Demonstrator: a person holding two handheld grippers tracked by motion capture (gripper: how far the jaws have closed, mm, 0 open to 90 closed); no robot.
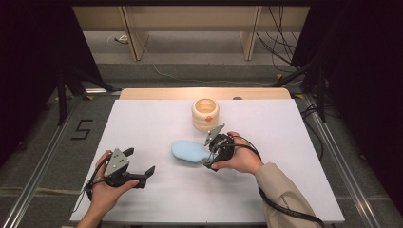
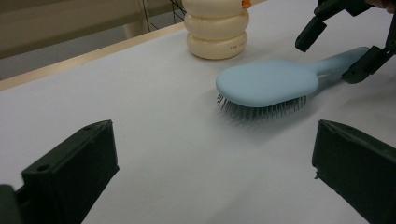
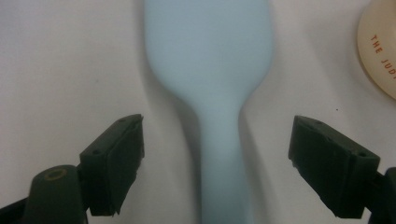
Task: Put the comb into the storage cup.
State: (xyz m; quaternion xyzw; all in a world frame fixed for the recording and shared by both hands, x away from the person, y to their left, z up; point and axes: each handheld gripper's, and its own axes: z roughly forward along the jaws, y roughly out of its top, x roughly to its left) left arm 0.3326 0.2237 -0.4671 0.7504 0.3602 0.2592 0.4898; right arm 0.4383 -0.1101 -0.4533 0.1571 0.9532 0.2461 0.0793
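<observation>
A light blue hairbrush lies bristles down on the white table, its handle pointing right. My right gripper sits over that handle, one jaw on each side of it with gaps showing, so it is open. In the right gripper view the handle runs up between the black jaws of my right gripper. My left gripper rests at the front left, open and holding nothing. From the left gripper view I see the brush ahead and the right gripper at its handle.
A cream ringed container with an orange spot stands behind the brush, also visible in the gripper views. Black stands and cables flank the table. A "5" is marked on the floor at left.
</observation>
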